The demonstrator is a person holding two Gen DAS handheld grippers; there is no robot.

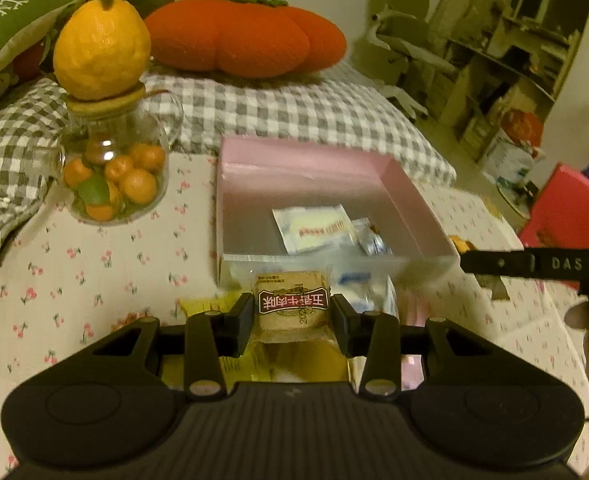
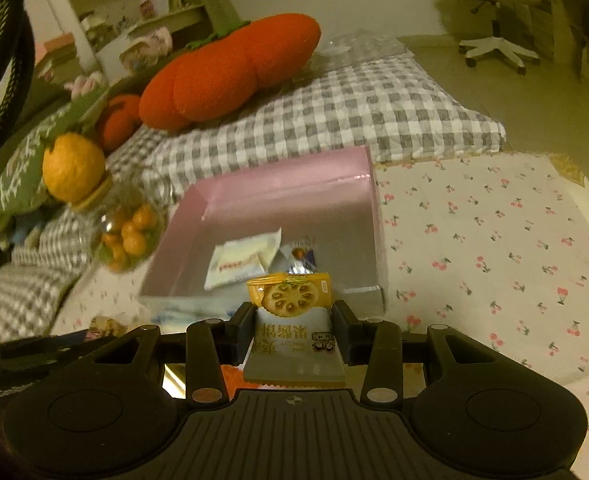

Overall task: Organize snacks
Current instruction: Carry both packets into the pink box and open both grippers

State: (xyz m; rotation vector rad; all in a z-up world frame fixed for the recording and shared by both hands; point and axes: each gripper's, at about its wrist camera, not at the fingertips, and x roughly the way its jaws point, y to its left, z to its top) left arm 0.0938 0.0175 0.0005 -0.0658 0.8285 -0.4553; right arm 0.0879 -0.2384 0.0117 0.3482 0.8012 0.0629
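- The left gripper [image 1: 293,312] was clamped on a tan snack packet [image 1: 293,304], flat and square, with a dark red label printed in white characters.
- The right gripper [image 2: 293,320] was closed around a biscuit packet [image 2: 292,320], glossy white with an orange top edge and a picture of a round, seeded biscuit.
- Both packets were held in the air just short of the near wall of the pink box [image 1: 406,196], a shallow square tray with a silvery, shiny floor, standing on a worktop [image 1: 74,264] covered in a white cloth printed with small cherries.
- Inside the box lay a flat white sachet [image 1: 314,230] with red lettering, and touching it a small crinkled foil-wrapped candy [image 1: 370,240].
- Only the left view showed more wrappers lying on the cloth under the gripper, a yellow one [image 1: 202,306] and a white-and-blue one [image 1: 358,284], blurred and partly hidden.
- Only the left view showed the other gripper's black finger [image 1: 534,264] coming in from the right edge.
- Only the right view showed the bare stretch of cherry cloth [image 2: 494,240] to the right of the box, and a swivel chair [image 2: 494,20] far behind.
- Left of the box stood a round glass jar [image 1: 114,168] of small orange fruits, with a cork lid and a bumpy yellow-orange fruit [image 1: 101,46] on top.
- Behind lay a grey-and-white checked blanket [image 1: 294,108] and a plush, fuzzy orange pumpkin-shaped cushion [image 1: 246,36].
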